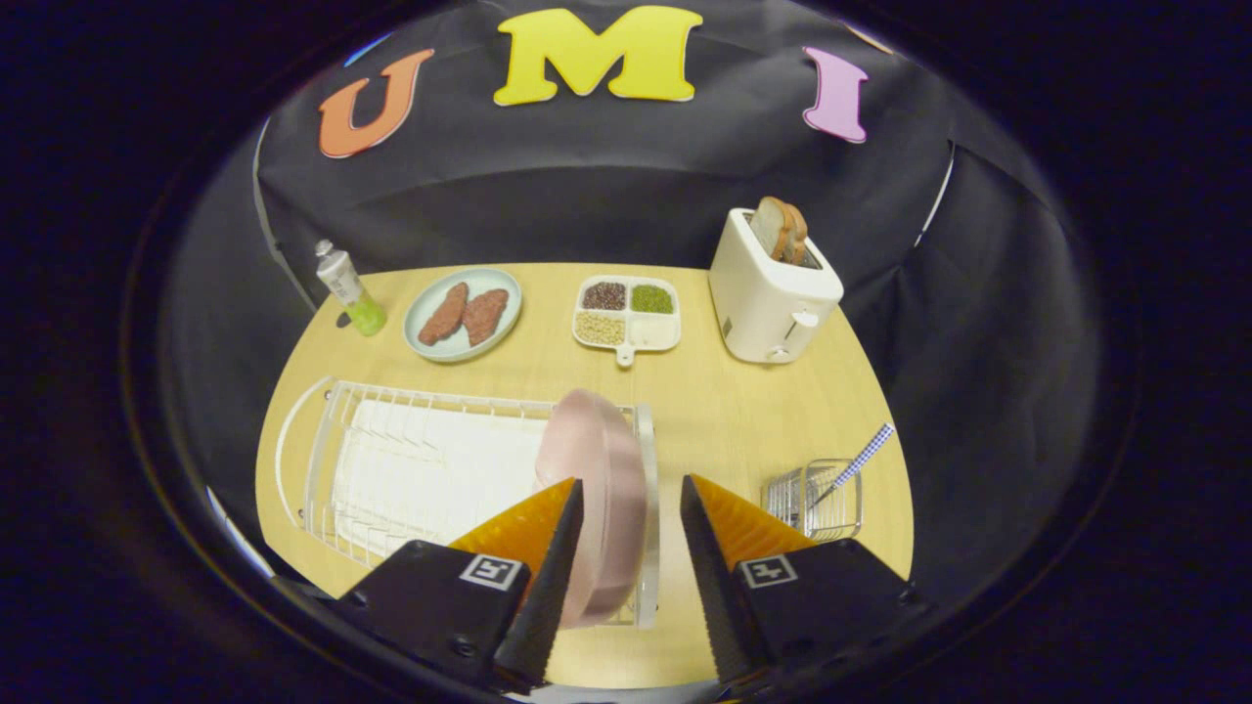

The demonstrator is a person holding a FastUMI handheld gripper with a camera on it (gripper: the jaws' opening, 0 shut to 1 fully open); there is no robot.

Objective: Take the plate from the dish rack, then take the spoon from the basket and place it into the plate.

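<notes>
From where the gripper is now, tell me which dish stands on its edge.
The pink plate, upright in the dish rack between the open gripper's fingers. The blue plate and divided tray lie flat beyond.

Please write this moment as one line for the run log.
phase: reaching for plate | gripper: open, straddling plate rim | pink plate: upright in dish rack | spoon: in basket

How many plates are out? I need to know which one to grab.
2: a pink plate upright in the dish rack, between the open fingers; a pale plate of food beyond the rack.
</notes>
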